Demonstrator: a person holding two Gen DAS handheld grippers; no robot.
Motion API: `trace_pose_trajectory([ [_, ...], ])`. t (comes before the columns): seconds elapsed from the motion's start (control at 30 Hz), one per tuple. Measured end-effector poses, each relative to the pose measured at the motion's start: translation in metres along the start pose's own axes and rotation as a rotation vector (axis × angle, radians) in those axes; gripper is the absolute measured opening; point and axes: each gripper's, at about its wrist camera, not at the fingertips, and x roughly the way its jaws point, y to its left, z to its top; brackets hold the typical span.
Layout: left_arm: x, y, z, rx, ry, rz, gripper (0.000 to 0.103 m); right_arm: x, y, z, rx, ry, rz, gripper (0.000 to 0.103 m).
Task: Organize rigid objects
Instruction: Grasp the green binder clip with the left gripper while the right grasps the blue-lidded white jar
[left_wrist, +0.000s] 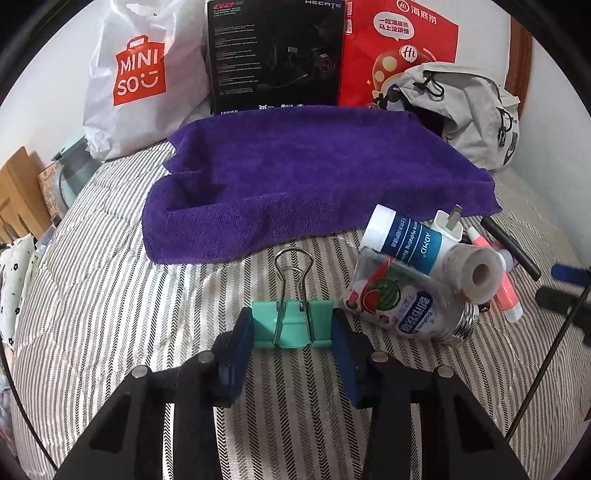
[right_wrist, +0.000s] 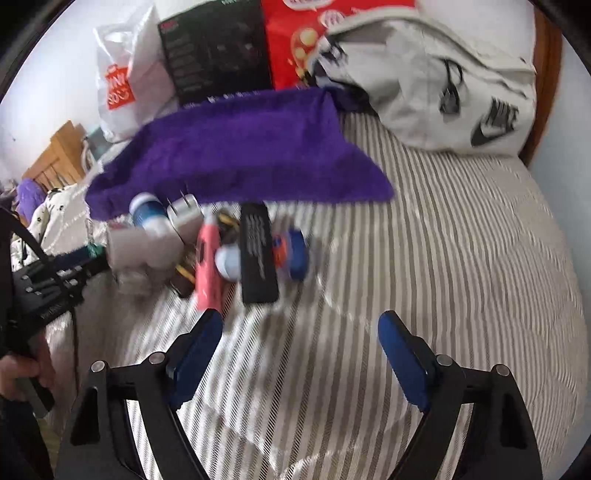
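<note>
The left gripper (left_wrist: 293, 332) clenches a green binder clip (left_wrist: 291, 323) by its sides, near the purple towel (left_wrist: 295, 177) — likely its destination; the right gripper (right_wrist: 301, 347) hangs empty, jaws apart, before the clutter.

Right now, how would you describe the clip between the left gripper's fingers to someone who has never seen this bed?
Find the purple towel spread over the striped bedcover. Just before its near edge, the left gripper is shut on a mint-green metal binder clip with silver wire handles. To its right lies a pile of bottles; only the clip is green and flat-sided.
</note>
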Motion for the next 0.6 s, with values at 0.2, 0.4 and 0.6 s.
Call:
trace_pose_trajectory([
  [0.2,0.001,0.0,0.001,0.01,0.001,-0.004,0.039,0.009,0.006,0.024,-0.026,-0.028,-0.015,0.085],
  [0.4,0.001,-0.001,0.001,0.01,0.002,-0.005,0.039,0.029,-0.004,0.039,-0.02,-0.014,-0.101,0.084],
  [0.6,0.001,-0.001,0.0,0.016,0.003,-0.009,0.039,0.031,-0.025,0.038,0.029,-0.002,-0.117,0.084],
])
